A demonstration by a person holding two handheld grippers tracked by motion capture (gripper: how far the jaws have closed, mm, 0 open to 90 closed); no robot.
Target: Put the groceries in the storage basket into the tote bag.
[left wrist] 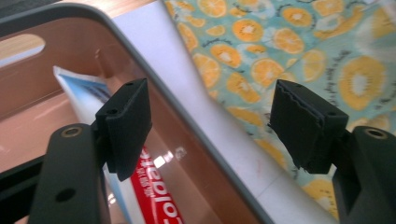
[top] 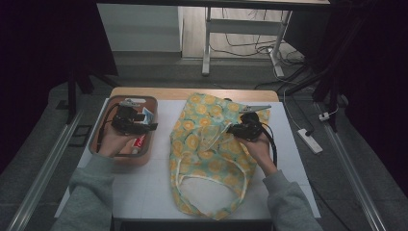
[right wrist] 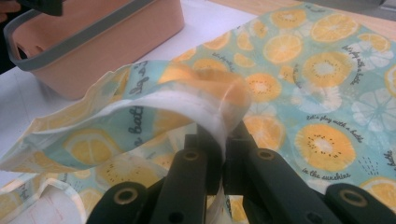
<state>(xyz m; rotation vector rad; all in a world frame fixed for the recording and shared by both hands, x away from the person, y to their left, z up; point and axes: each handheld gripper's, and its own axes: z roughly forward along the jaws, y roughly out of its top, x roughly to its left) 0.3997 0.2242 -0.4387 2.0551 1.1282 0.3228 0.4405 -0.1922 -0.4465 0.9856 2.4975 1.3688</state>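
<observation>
My right gripper (right wrist: 219, 154) pinches the thin, citrus-printed bag (right wrist: 299, 88) (lettering blurred, perhaps "sunshine"). My left gripper (left wrist: 210, 126) hangs spread over the peach bin (left wrist: 196, 154); toothpaste tube (left wrist: 154, 196) reads "Colgate".

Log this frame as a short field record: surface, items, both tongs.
surface: white table
bag: orange-print bag lying flat, handles toward the person
bin: pink bin left of the bag, apart from it
bin contents: toothpaste lying inside
left tongs: open, above the bin's rim, holding nothing
right tongs: shut on the bag's upper layer, lifting it off the lower layer
</observation>
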